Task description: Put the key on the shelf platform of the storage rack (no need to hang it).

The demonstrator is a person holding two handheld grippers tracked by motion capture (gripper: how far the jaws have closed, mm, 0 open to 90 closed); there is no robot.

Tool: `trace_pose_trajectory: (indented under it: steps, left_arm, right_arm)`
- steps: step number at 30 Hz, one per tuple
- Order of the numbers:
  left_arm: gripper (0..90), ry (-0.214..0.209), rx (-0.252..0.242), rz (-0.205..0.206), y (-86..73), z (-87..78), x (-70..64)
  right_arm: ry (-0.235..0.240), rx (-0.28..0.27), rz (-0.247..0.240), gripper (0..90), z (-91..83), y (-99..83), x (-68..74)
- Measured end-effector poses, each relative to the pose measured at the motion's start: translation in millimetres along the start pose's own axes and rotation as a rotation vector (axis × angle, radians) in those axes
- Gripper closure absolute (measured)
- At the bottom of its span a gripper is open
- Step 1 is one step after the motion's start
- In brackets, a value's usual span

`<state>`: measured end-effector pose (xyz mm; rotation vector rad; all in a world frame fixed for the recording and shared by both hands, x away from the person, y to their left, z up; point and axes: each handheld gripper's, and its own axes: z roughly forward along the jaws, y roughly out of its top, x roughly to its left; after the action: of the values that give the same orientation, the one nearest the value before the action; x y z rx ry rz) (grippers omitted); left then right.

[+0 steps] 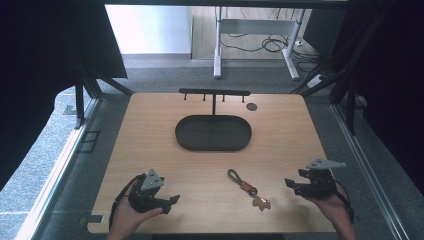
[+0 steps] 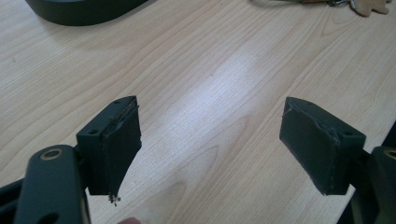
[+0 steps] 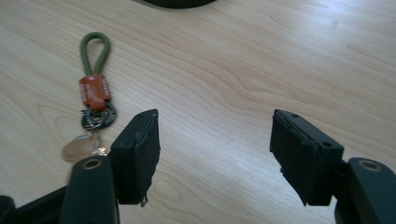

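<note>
Keychain with the green cord loop, orange-red clasp, dark metal ring and small tan charm (image 1: 248, 189) lies flat on the light wooden table (image 1: 150, 130), on the near side of the black oval tray with its T-shaped hook stand (image 1: 213, 132), and I'd guess it's light, floppy and jingly rather than fragile. Going left to right from that tray: left gripper (image 1: 170, 202) sits near-left, jaws spread wide with nothing in them; the keychain is near-centre; right gripper (image 1: 292, 184) is near-right, also wide open and empty, just beside the charm. I'd pinch the stiff orange clasp (image 3: 95, 92), since the cord loop (image 3: 95, 51) would probably flop and the ring could slip.
</note>
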<state>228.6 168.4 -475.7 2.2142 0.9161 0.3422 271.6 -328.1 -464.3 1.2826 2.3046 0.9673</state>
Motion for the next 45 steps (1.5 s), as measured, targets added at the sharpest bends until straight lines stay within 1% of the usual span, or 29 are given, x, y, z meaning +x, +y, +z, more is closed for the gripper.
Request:
trace_pose_trajectory:
  steps: [2,3,6,7,9,10,12,14,15,19,22,25,29,30,36,41,45]
  left_arm:
    - [21.1,-0.003,-0.005,0.001,0.7,-1.4,-2.2]
    - [21.1,-0.005,-0.007,0.004,1.0,-1.4,-2.8]
    - [21.1,-0.007,-0.002,0.015,2.0,0.4,-4.5]
    - [21.3,-0.006,-0.002,0.011,2.0,1.0,-5.1]
    - [21.3,-0.008,0.001,0.014,1.9,2.3,-5.5]
    - [21.4,-0.007,0.003,0.014,1.8,3.0,-5.6]
    - [21.5,-0.008,0.003,0.013,1.6,3.7,-5.4]
    - [21.5,-0.009,0.004,0.013,1.4,3.9,-5.0]
    - [21.5,-0.009,0.003,0.012,1.2,3.7,-5.0]
    - [21.5,-0.011,-0.003,0.017,1.1,1.8,-4.9]
    - [21.6,-0.010,-0.008,0.013,1.4,0.3,-5.2]
    - [21.5,-0.012,-0.008,0.013,1.5,0.2,-5.6]
    - [21.5,-0.019,-0.003,0.012,0.8,2.2,-5.2]
    - [21.5,-0.020,-0.001,0.013,0.7,2.5,-5.0]
    - [21.5,-0.025,0.004,0.013,0.5,4.5,-5.3]
    - [21.5,-0.027,0.004,0.018,1.1,4.5,-6.7]
    - [21.5,-0.030,0.008,0.017,0.9,4.9,-6.7]
  right_arm:
    - [0.009,0.016,-0.018,34.5,-1.6,4.9,5.0]
    - [0.016,0.025,-0.035,35.0,-1.8,7.9,8.3]
    - [0.028,0.045,-0.066,35.4,-0.4,14.0,14.8]
    - [0.049,0.053,-0.077,35.5,2.8,17.3,18.6]
    - [0.053,0.059,-0.084,35.5,4.7,19.0,20.9]
    - [0.055,0.064,-0.094,35.6,6.5,20.7,22.8]
    - [0.067,0.079,-0.105,36.1,11.0,26.5,26.9]
    - [0.067,0.085,-0.106,36.4,12.0,28.7,28.1]
    - [0.066,0.097,-0.116,37.9,13.3,33.4,29.7]
    - [0.068,0.108,-0.126,38.2,13.6,38.3,33.1]
    - [0.072,0.120,-0.143,38.4,15.0,42.5,37.7]
    - [0.080,0.142,-0.158,38.7,19.6,45.8,43.1]
    - [0.092,0.157,-0.177,39.9,25.8,49.0,48.3]
    - [0.099,0.170,-0.181,40.6,28.6,51.0,51.4]
    - [0.113,0.183,-0.202,42.4,34.9,54.9,56.8]
    - [0.122,0.213,-0.228,43.1,43.3,56.8,63.7]
    - [0.130,0.219,-0.233,43.4,46.6,56.9,65.7]
